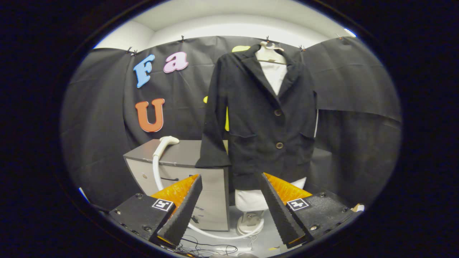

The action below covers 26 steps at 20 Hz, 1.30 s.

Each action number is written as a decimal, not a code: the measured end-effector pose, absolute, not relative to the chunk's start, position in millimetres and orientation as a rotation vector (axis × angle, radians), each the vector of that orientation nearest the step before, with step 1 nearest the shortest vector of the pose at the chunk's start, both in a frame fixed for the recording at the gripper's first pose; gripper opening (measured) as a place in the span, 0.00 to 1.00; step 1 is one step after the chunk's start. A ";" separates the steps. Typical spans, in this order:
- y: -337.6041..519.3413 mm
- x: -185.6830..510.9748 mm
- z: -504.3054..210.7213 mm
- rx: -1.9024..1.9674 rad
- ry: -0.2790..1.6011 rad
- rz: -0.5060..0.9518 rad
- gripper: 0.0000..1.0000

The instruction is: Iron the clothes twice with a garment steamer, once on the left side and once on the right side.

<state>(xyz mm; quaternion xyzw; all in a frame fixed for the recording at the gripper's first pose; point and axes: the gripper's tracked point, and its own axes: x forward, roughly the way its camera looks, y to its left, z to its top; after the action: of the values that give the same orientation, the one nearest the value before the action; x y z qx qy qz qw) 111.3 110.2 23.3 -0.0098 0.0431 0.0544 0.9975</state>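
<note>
In the foreground of the gripper view, the gripper [229, 182] has its two fingers spread wide apart, gripping nothing, with a clear gap between the fingertips [196, 179]. Through that gap shows the lower front of a grey drawer cabinet [186, 168] and the white base of a mannequin stand [250, 222] on the floor.

Just beyond the fingers, a black blazer [265, 118] hangs on a white dress form [274, 77], buttoned at the front with two brown buttons [279, 145]. Its left-hand sleeve drapes down over the corner of the cabinet, and the white torso of the form shows at the open collar and below the hem.

The garment steamer head [168, 141], white and curved, rests on the flat top of the cabinet, to the left of the blazer and well apart from the fingers. Its white hose [156, 175] runs down the cabinet's front, passes behind the left finger, and sweeps along the floor toward the stand's base. Thin dark cables [211, 247] lie tangled on the floor beneath the fingers. Black cloth [100, 107] forms the wall behind everything.
</note>
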 end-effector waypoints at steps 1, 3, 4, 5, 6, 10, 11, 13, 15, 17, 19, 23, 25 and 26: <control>124.9 126.4 28.6 -0.026 0.090 0.129 1.00; 160.4 155.3 35.9 -0.023 0.105 0.180 1.00; 179.0 170.5 40.1 -0.026 0.111 0.209 1.00; 198.5 186.9 42.8 -0.034 0.125 0.232 1.00; 217.6 201.8 42.5 -0.039 0.141 0.255 1.00; 301.7 260.2 46.3 -0.056 0.197 0.363 1.00; 322.5 273.0 46.1 -0.062 0.216 0.384 1.00; 361.2 298.6 42.9 -0.074 0.249 0.427 1.00; 393.4 323.1 32.4 -0.079 0.305 0.451 1.00; 420.8 344.3 20.6 -0.078 0.369 0.462 1.00; 438.6 363.8 8.6 -0.110 0.409 0.454 1.00; 467.9 398.1 -15.6 -0.151 0.497 0.431 0.96; 464.1 400.2 -25.6 -0.165 0.527 0.407 0.91; 462.9 400.5 -31.4 -0.161 0.549 0.406 0.85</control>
<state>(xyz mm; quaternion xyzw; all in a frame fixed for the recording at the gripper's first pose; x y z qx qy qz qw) 400.5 462.9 -31.4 -0.0787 0.2687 0.1990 0.9392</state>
